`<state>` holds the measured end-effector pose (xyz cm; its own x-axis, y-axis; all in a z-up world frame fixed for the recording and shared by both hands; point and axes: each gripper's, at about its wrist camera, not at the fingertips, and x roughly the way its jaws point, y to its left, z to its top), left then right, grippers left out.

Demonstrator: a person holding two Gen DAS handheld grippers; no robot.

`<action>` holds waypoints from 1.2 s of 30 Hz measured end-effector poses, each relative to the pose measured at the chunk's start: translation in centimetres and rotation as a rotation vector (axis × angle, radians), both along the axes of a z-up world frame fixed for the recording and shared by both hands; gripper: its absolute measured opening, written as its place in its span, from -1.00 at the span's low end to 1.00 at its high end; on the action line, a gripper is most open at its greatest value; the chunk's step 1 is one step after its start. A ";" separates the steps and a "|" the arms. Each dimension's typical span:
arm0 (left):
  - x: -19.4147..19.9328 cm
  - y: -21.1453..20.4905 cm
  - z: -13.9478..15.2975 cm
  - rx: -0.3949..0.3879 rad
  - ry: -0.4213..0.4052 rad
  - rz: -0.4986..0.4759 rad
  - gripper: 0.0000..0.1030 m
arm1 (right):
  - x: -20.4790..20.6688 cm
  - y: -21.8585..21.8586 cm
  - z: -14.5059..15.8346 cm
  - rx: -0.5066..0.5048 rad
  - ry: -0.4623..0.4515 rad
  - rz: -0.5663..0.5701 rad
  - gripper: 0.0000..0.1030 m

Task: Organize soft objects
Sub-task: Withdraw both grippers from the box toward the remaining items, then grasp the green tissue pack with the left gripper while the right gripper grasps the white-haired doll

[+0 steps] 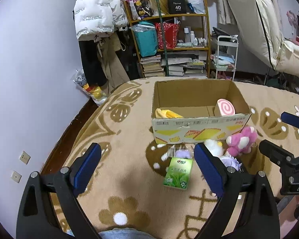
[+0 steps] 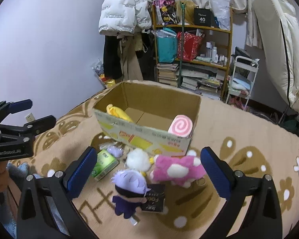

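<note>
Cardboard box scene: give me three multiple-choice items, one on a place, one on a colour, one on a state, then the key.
1. Where is the swirl roll cushion?
A. inside the cardboard box
B. on the rug
C. on the shelf

2. What colour is the plush nearest the right claw?
A. green
B. pink
C. black

3. How does the left claw stand?
A. shut on a toy
B. shut, empty
C. open, empty

Key: A, it leans in the box's corner; B, pink fur with white patches; C, its pads stand wide apart, holding nothing.
</note>
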<state>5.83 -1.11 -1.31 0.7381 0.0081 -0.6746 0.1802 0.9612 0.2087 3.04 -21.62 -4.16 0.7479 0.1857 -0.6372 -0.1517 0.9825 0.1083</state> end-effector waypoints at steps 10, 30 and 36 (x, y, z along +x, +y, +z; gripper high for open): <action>2.5 0.1 -3.5 -0.001 0.135 -0.012 0.81 | 0.8 0.3 -2.2 -0.005 0.055 -0.017 1.00; 7.3 -1.4 -9.9 -0.033 0.363 -0.041 0.81 | 3.8 1.7 -7.4 0.019 0.246 -0.013 1.00; 8.0 -1.6 -11.3 -0.015 0.400 -0.029 0.81 | 4.6 2.3 -8.7 -0.001 0.289 -0.004 1.00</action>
